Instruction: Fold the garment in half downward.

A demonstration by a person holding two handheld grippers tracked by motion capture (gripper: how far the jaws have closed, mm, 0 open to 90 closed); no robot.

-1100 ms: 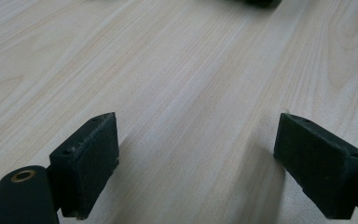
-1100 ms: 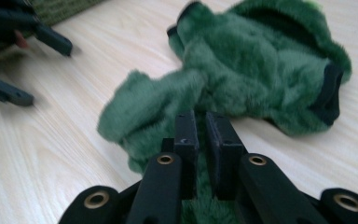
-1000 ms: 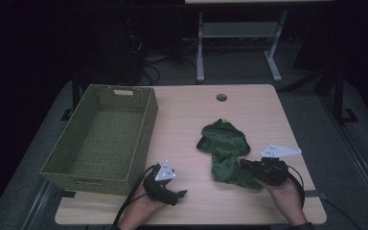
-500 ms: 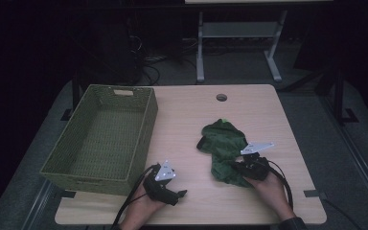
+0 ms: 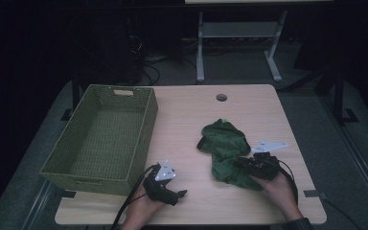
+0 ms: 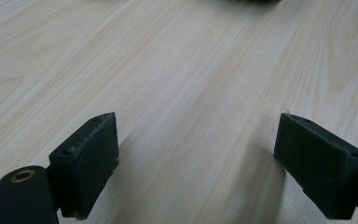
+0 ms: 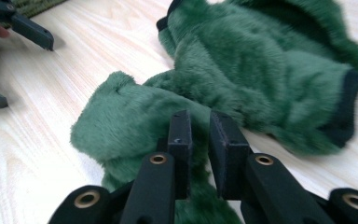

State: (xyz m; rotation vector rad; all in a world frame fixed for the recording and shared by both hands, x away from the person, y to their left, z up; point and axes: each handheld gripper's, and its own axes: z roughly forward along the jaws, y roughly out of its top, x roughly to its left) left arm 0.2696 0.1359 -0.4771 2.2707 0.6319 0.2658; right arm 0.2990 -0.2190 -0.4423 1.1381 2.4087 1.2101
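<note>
At the far left of the bench [image 5: 187,115] stood one green woven basket [image 5: 103,139], and nothing could be seen lying in it, so whatever tidying was meant had, by my reading, barely begun. Just right of the basket's near corner, the left claw [image 5: 181,193] rested low on the near edge of the bench; in the left gripper view its jaws stood wide apart with only bare wood between them, holding nothing. Farther right lay one green plush garment [image 5: 225,151], crumpled in a heap on the right half of the bench, well apart from the basket. At its near right edge the right claw [image 7: 199,133] had its jaws drawn nearly together, and a fold of the fur seemed pinched between them, though the fabric in the narrow gap was hard to make out.

As a judgement: the grasp was made or nearly so; the lift, the carry leftward and the drop into the basket were all still to do.

Counted: one basket, one garment, two claws.
</note>
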